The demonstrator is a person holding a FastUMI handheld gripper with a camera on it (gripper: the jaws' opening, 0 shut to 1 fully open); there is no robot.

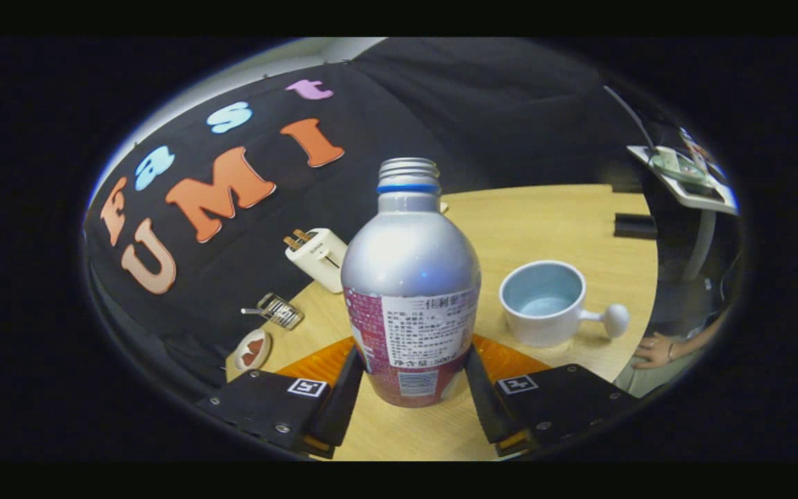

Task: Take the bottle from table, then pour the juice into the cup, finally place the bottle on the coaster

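Tool (409,374) fingers clamp the smooth, round-shouldered metal bottle (409,277) upright beside a glossy ceramic cup (544,301).

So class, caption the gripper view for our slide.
Tool shut on uncapped bottle, upright on table, empty cup beside.

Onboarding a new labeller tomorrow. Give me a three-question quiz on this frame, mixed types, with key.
1. True or false: the bottle has its cap on.
2. What does the gripper have between its fingers? A) the cup B) the bottle C) the white plug adapter
3. Fill in: seen from the gripper, the cup stands upright on the table, to the ____ of the bottle.

Key
1. False: the threaded neck is open.
2. B: the fingers sit against both sides of the bottle's lower body.
3. Right, with its handle pointing away from the bottle.
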